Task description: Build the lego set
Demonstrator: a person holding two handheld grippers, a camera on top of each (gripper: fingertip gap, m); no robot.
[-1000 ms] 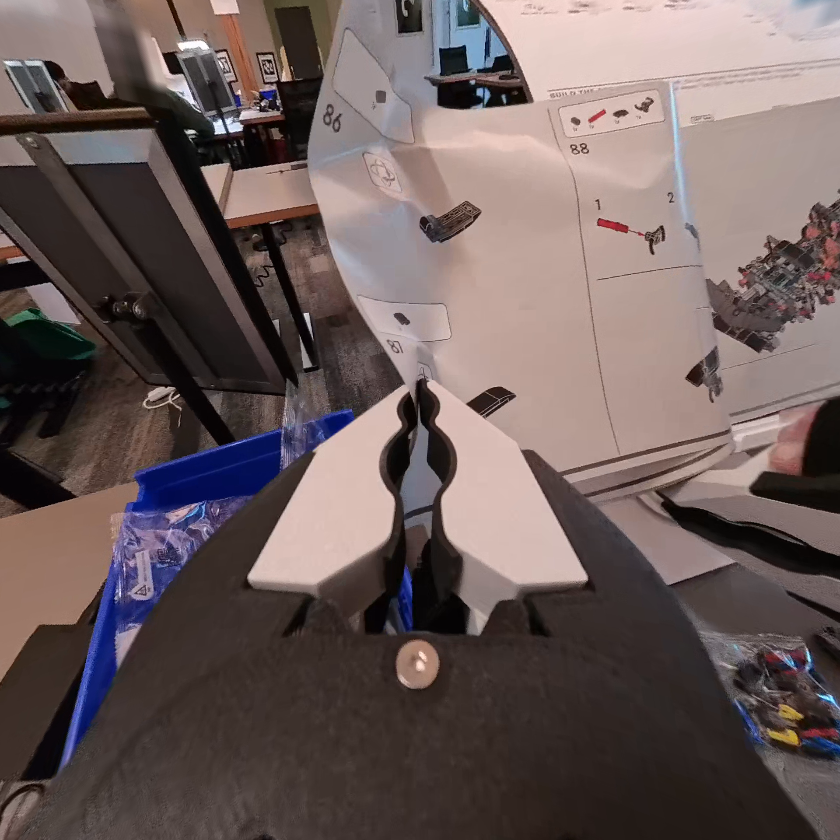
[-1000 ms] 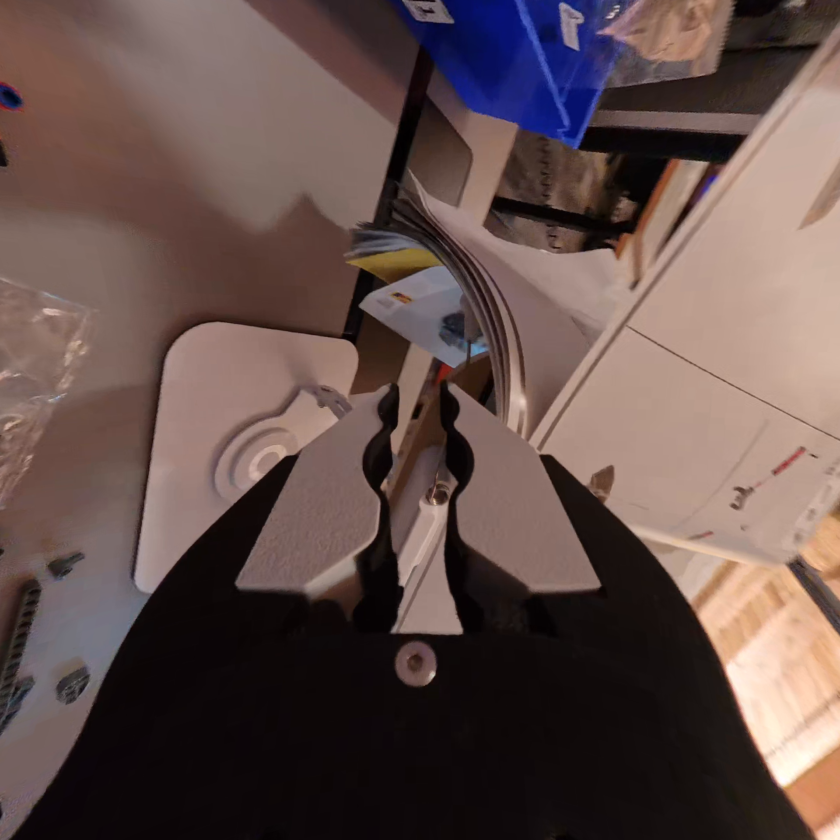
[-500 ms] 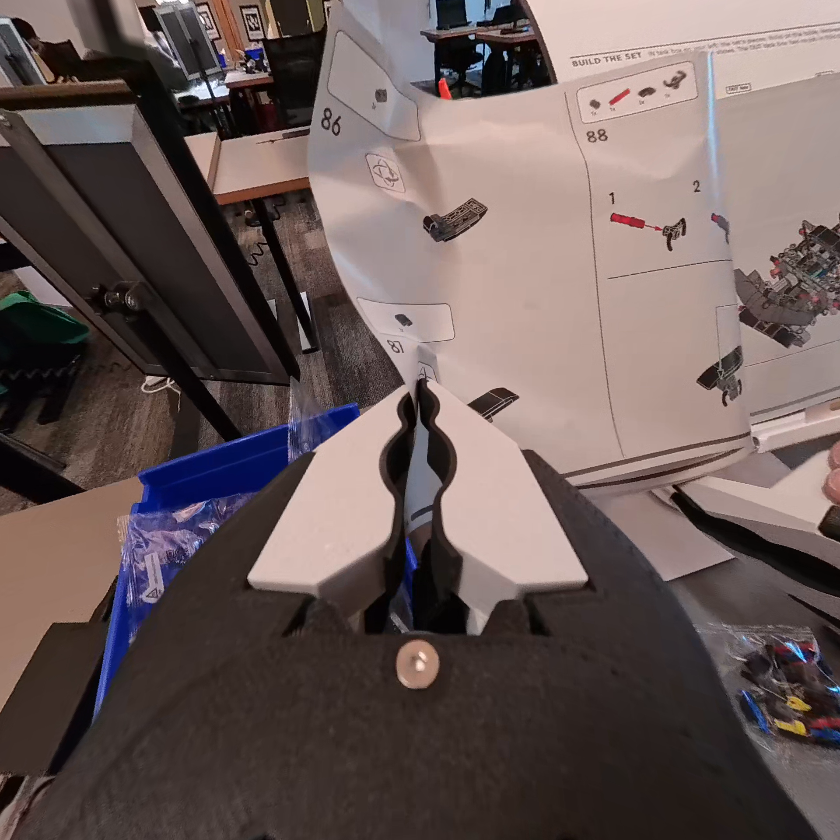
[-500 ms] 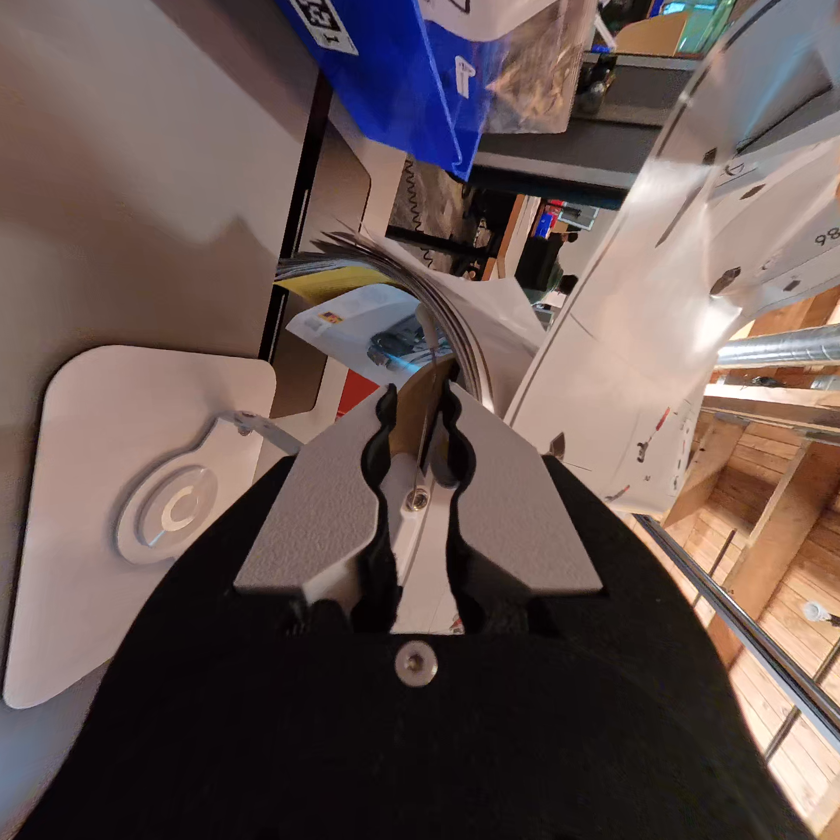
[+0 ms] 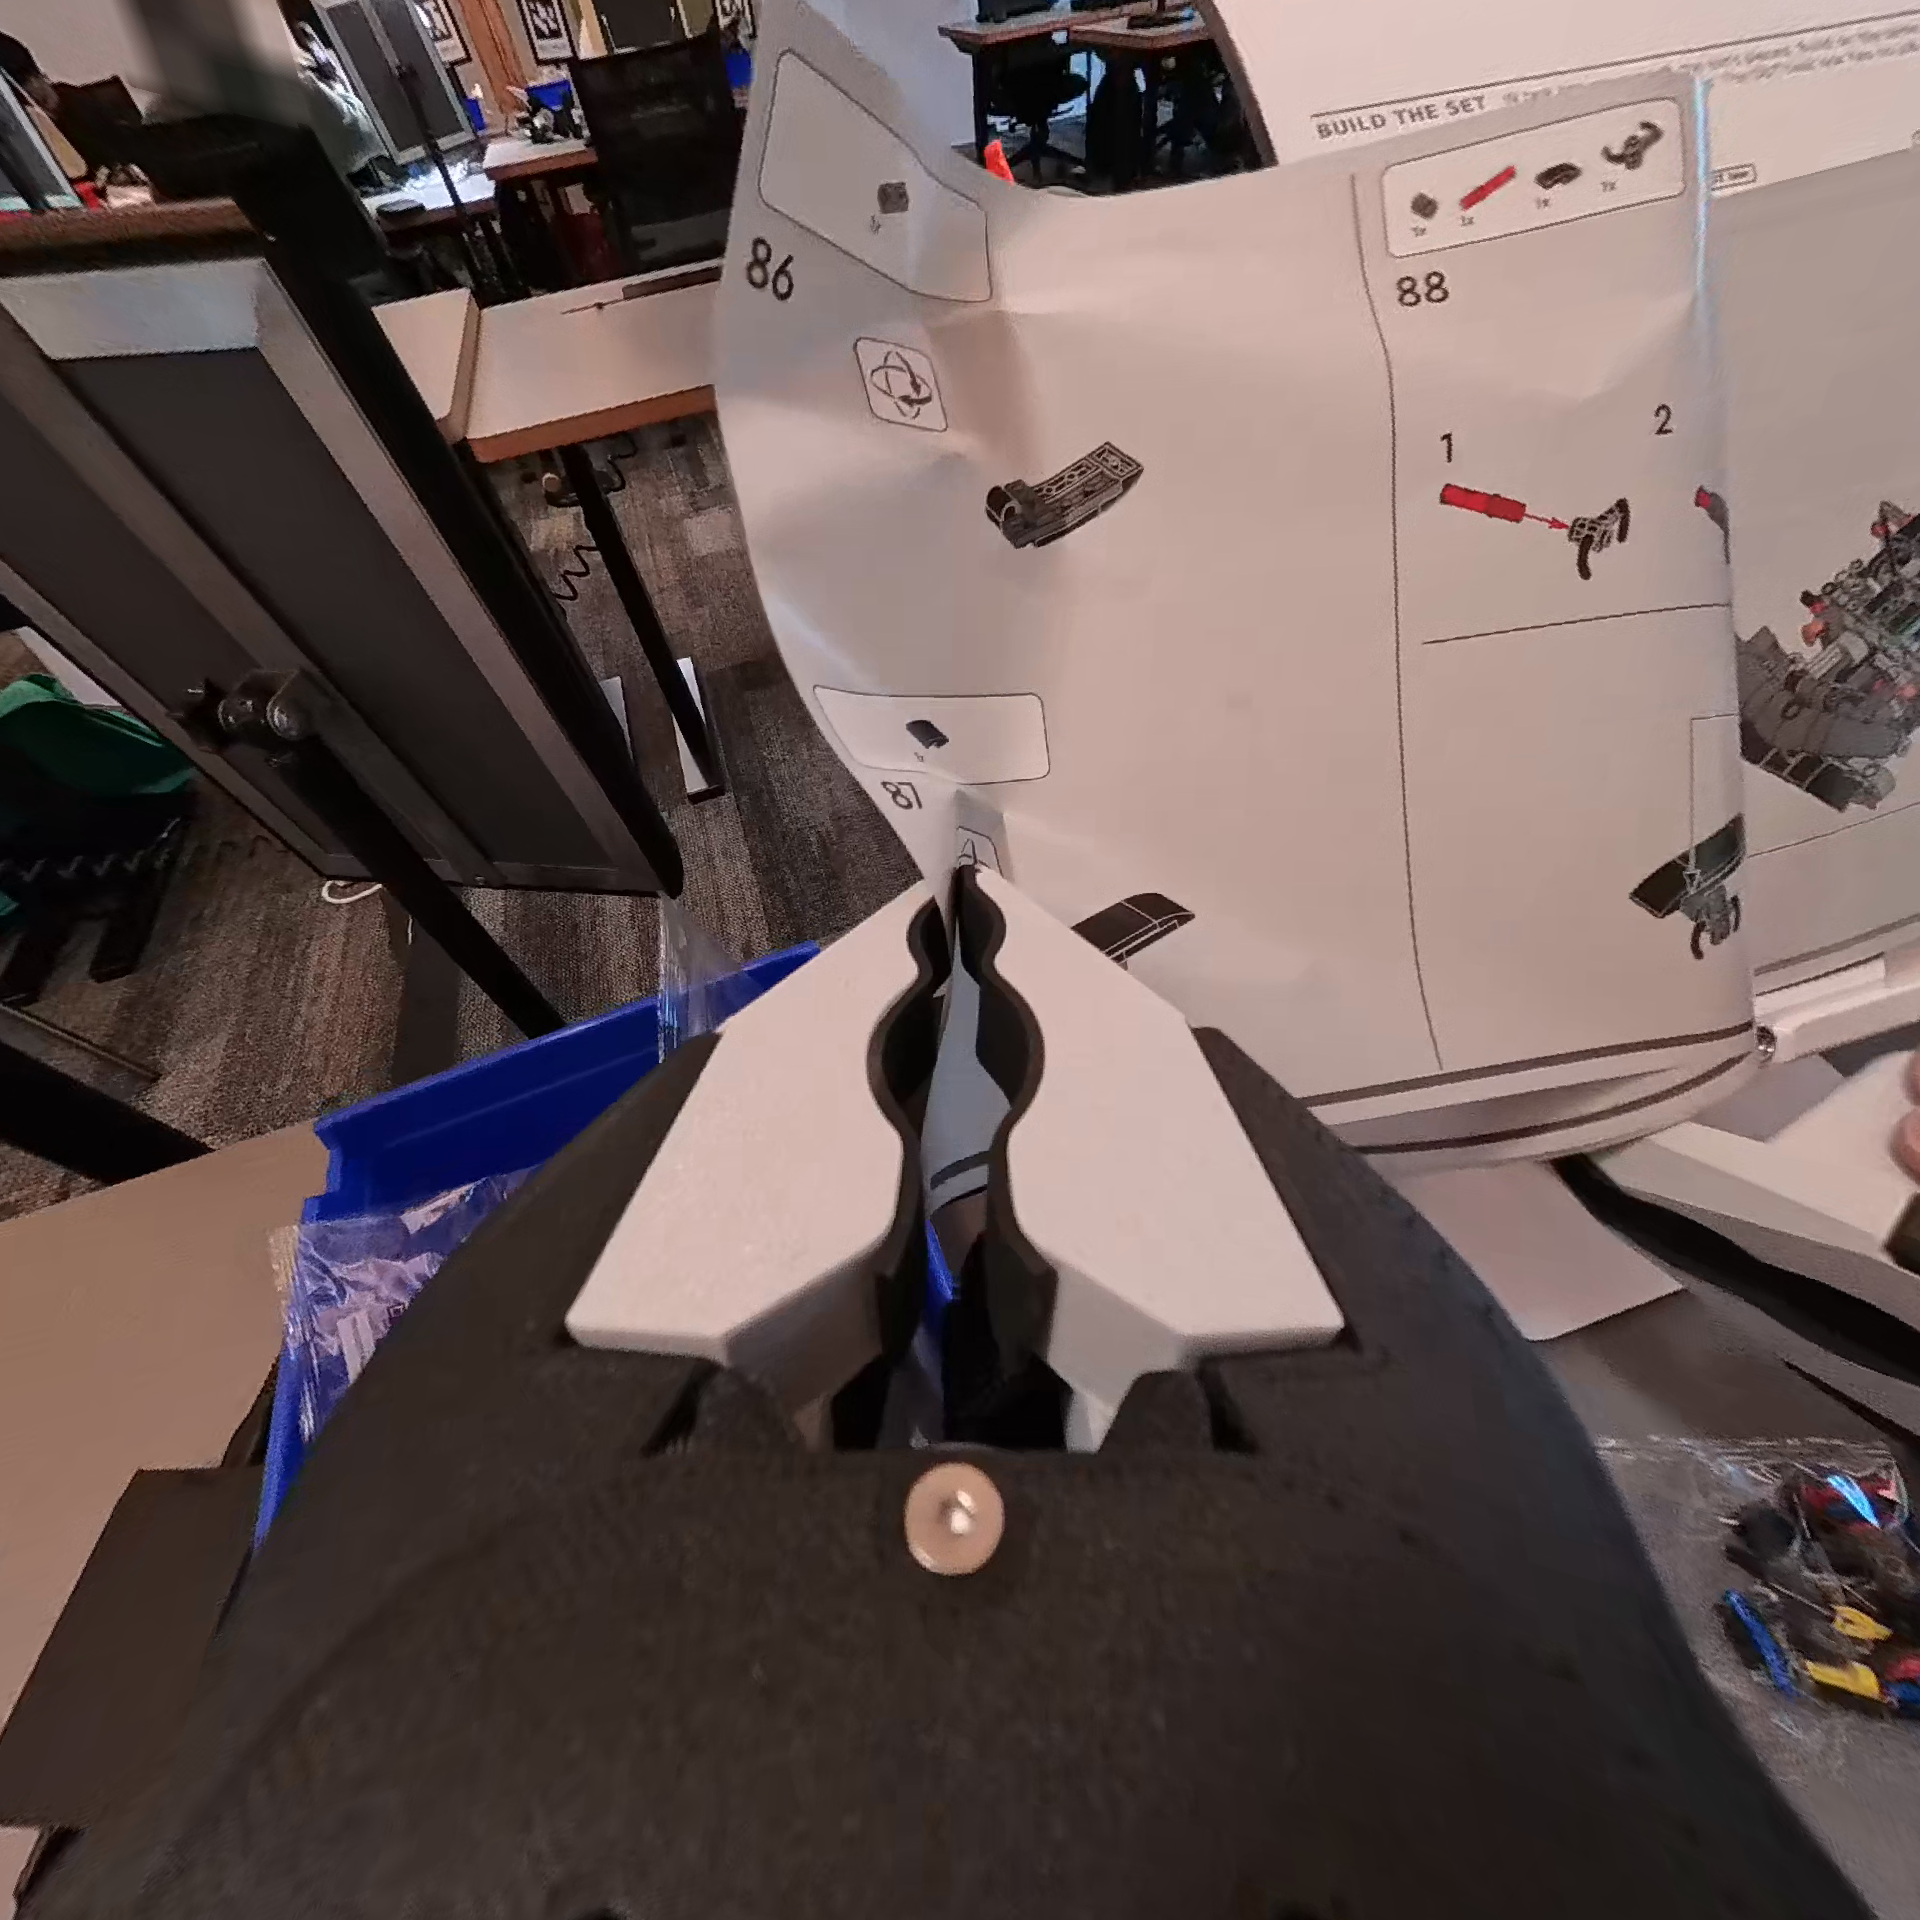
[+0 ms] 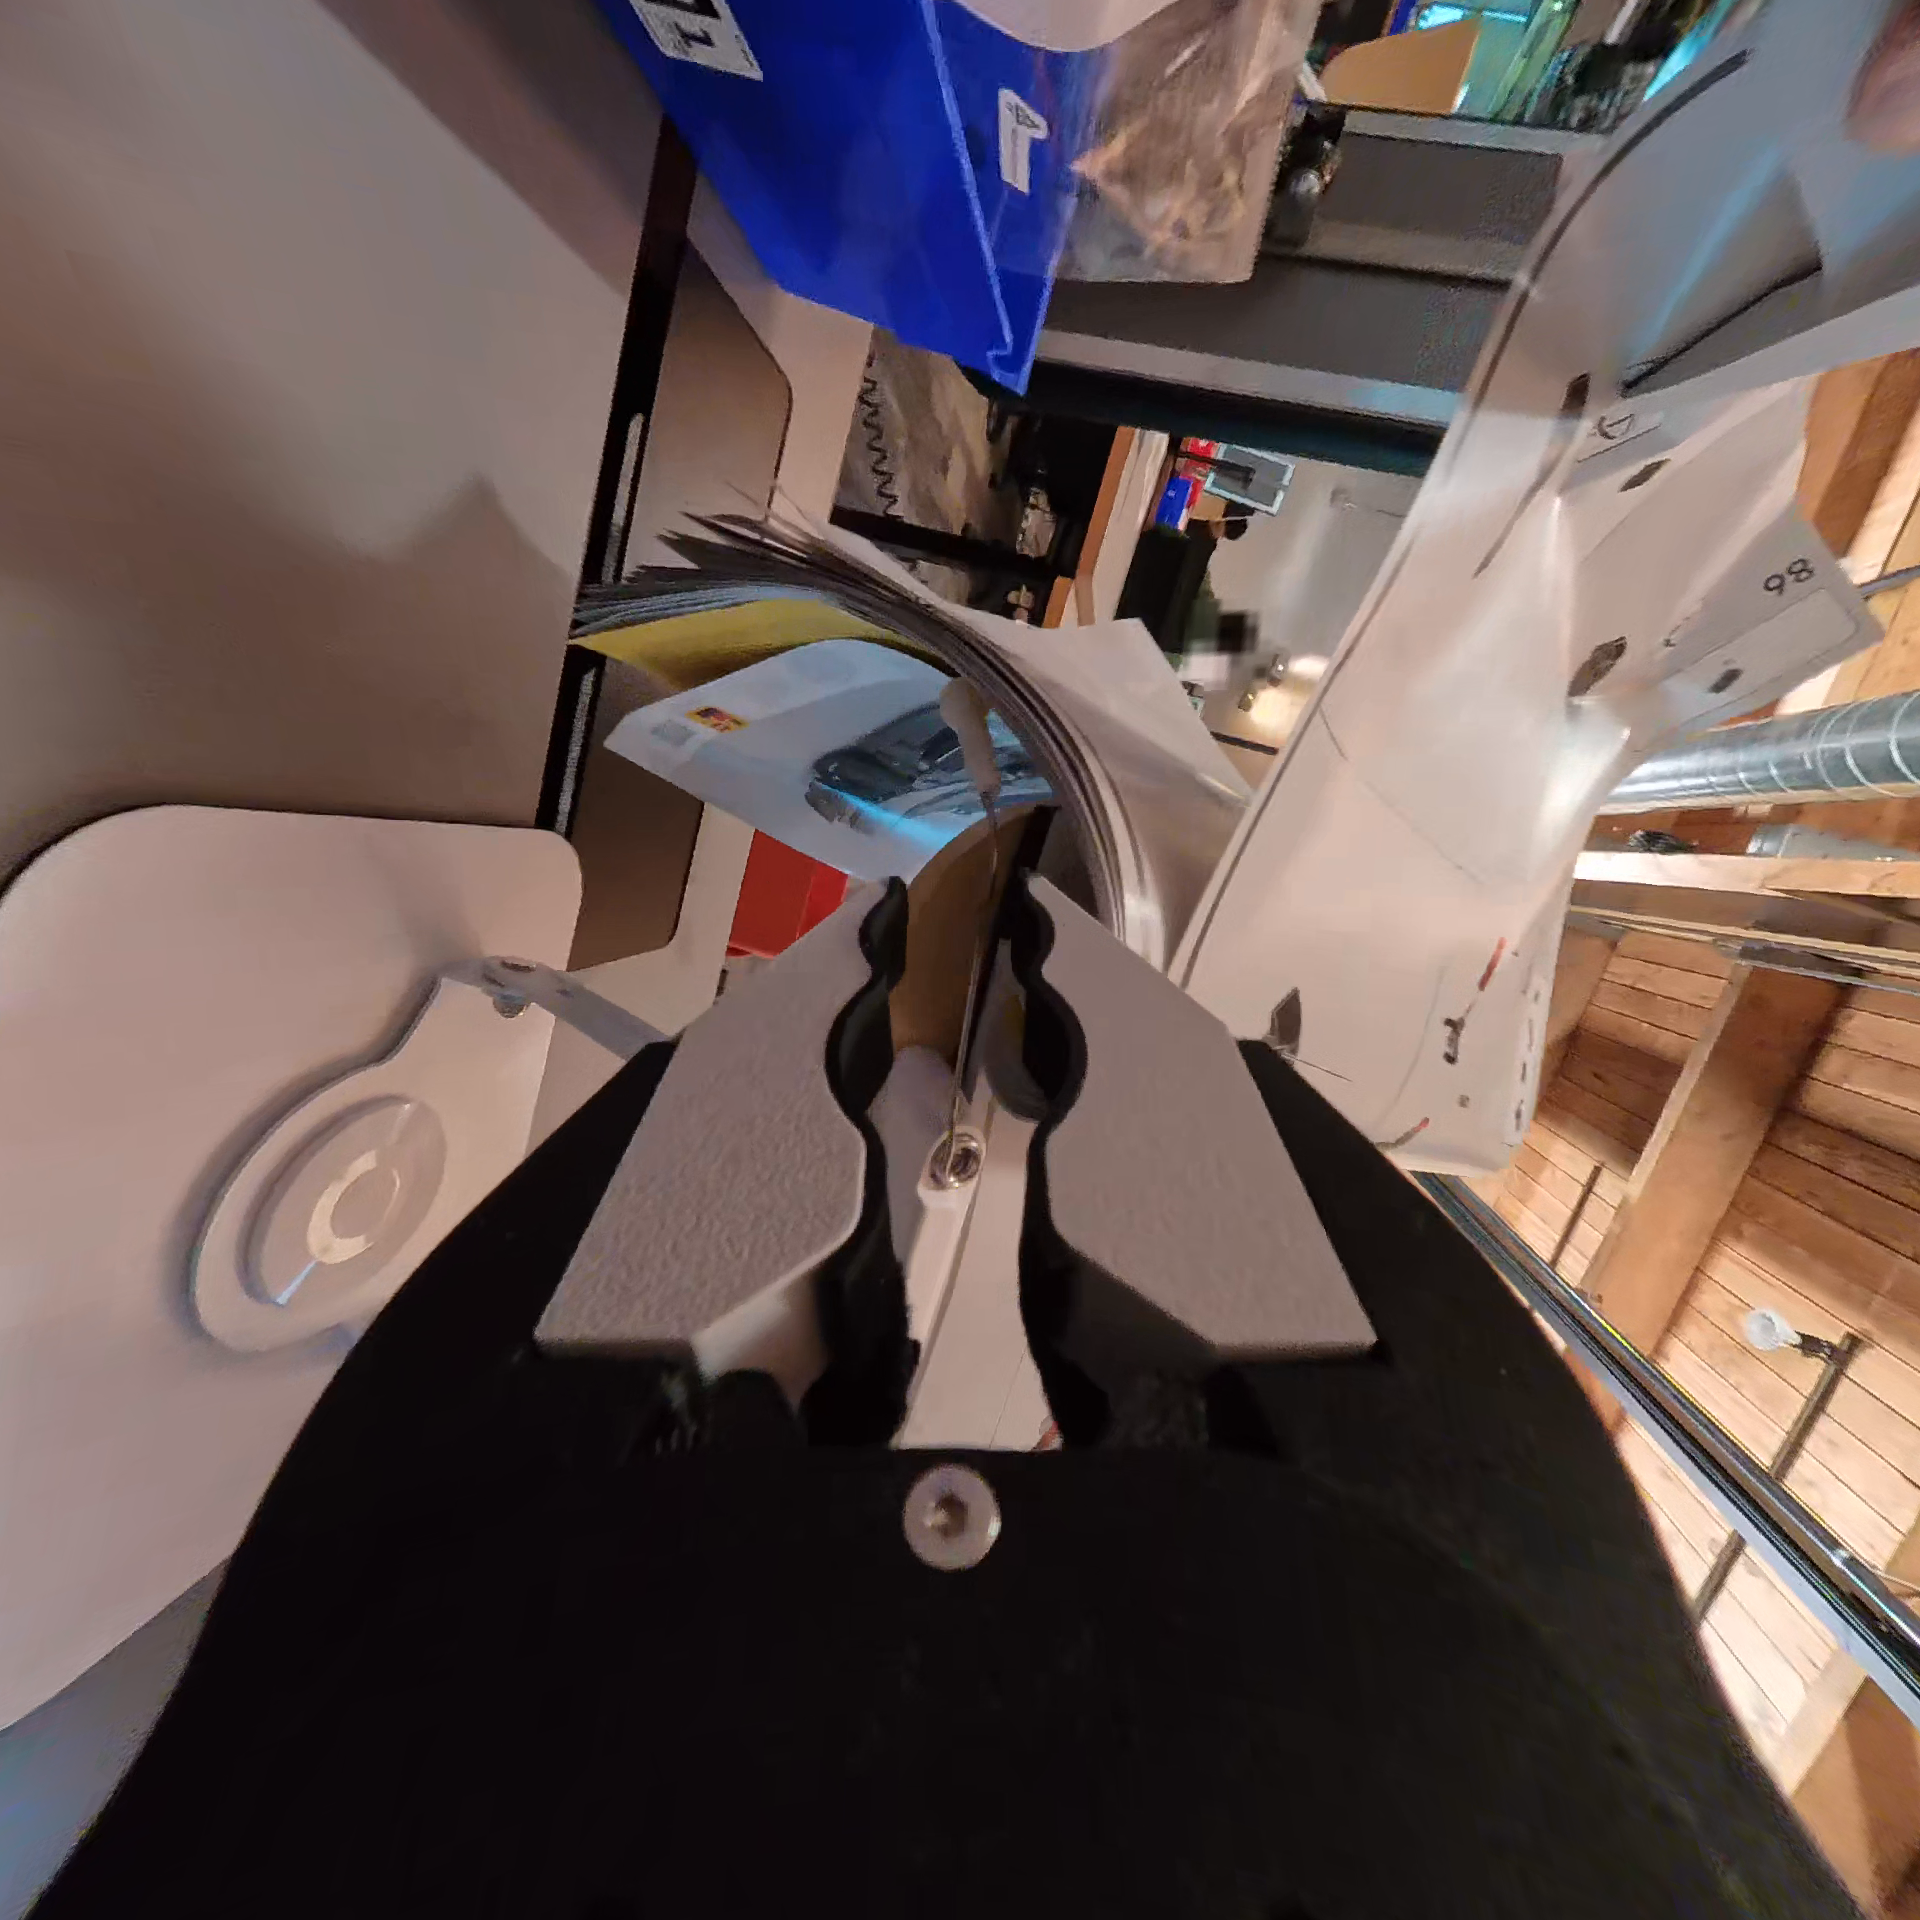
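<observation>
1. Left gripper (image 5: pixel 958 894) — fingers pinched together on the lower edge of an instruction page (image 5: pixel 1195 644); the sheet runs down between the pads and curls upright ahead of them.
2. Right gripper (image 6: pixel 956 914) — fingers parted by a narrow gap, nothing clamped. A white stand arm (image 6: pixel 940 1205) with a thin wire clip lies in the gap; contact with the pads cannot be told.
3. Just past the right fingertips: fanned pages of the instruction booklet (image 6: pixel 1039 727), propped on the stand.
4. Blue bin (image 5: pixel 499 1132) holding clear bags sits left of the left gripper.
5. Bag of loose lego pieces (image 5: pixel 1829 1590) lies on the table at lower right — well apart from the fingers.
</observation>
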